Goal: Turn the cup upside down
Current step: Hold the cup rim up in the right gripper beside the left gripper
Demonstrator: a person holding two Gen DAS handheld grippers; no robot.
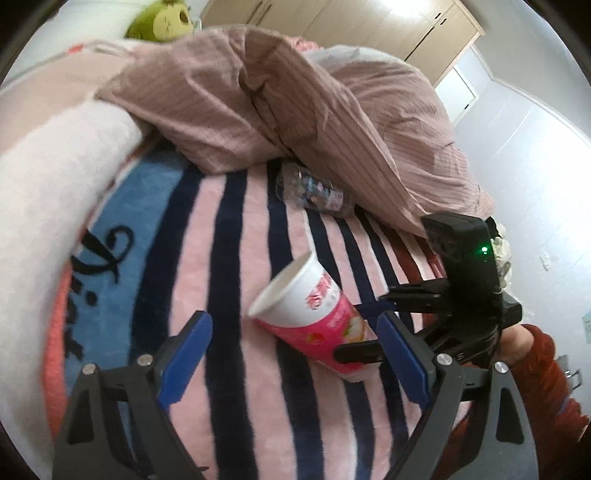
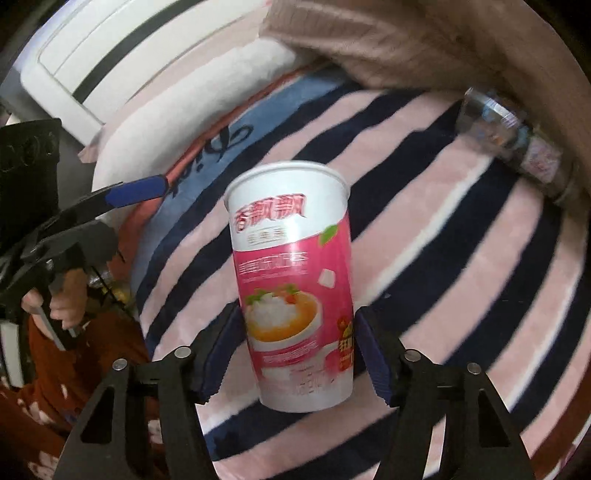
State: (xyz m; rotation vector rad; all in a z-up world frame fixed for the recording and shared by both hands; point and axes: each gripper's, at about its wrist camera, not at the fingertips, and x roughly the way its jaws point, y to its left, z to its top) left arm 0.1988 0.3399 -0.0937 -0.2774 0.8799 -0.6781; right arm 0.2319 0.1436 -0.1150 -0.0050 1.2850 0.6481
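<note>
A pink and white paper cup [image 2: 295, 291] with printed food pictures is held between the blue pads of my right gripper [image 2: 297, 350], which is shut on its lower half. In the left wrist view the cup [image 1: 314, 317] is tilted, its open mouth pointing up and left, above the striped blanket [image 1: 236, 229]. The right gripper [image 1: 373, 328] shows there at the right, holding it. My left gripper [image 1: 295, 362] is open and empty, with the cup just ahead of its fingers.
A clear plastic bottle [image 1: 314, 194] lies on the blanket by a bunched pink quilt [image 1: 295, 99]. A white pillow [image 1: 48, 206] lies at the left. A green plush toy [image 1: 162, 20] sits at the far end. The person's red sleeve [image 1: 535, 376] is at the right.
</note>
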